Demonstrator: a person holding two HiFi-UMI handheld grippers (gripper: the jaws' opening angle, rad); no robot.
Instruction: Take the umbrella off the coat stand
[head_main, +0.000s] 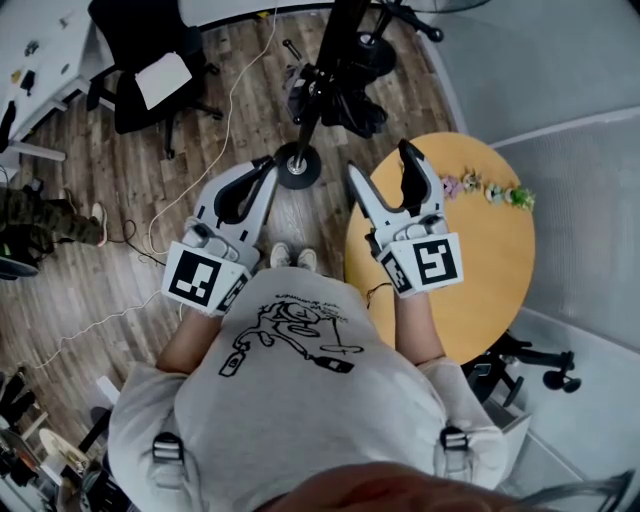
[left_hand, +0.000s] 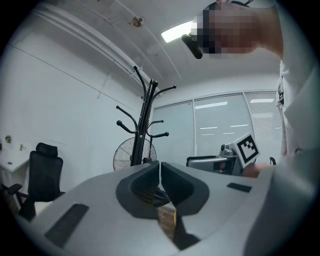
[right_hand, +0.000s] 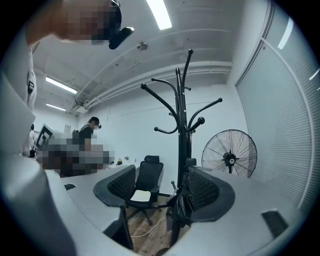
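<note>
Wooden floor (head_main: 130, 180) lay under the coat stand (right_hand: 182, 125), just ahead of the right claw (right_hand: 161, 176), whose jaws stood apart and empty. The umbrella (right_hand: 183, 207) hung low on it; the left claw (left_hand: 160, 167) was closed on nothing.

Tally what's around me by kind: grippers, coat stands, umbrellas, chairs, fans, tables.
White two-jaw grippers: 2 (left gripper, right gripper)
Black metal coat stand: 1
Black folded umbrella: 1
Black office chair: 1
Black floor fan: 1
Round wooden table: 1
Total: 7
</note>
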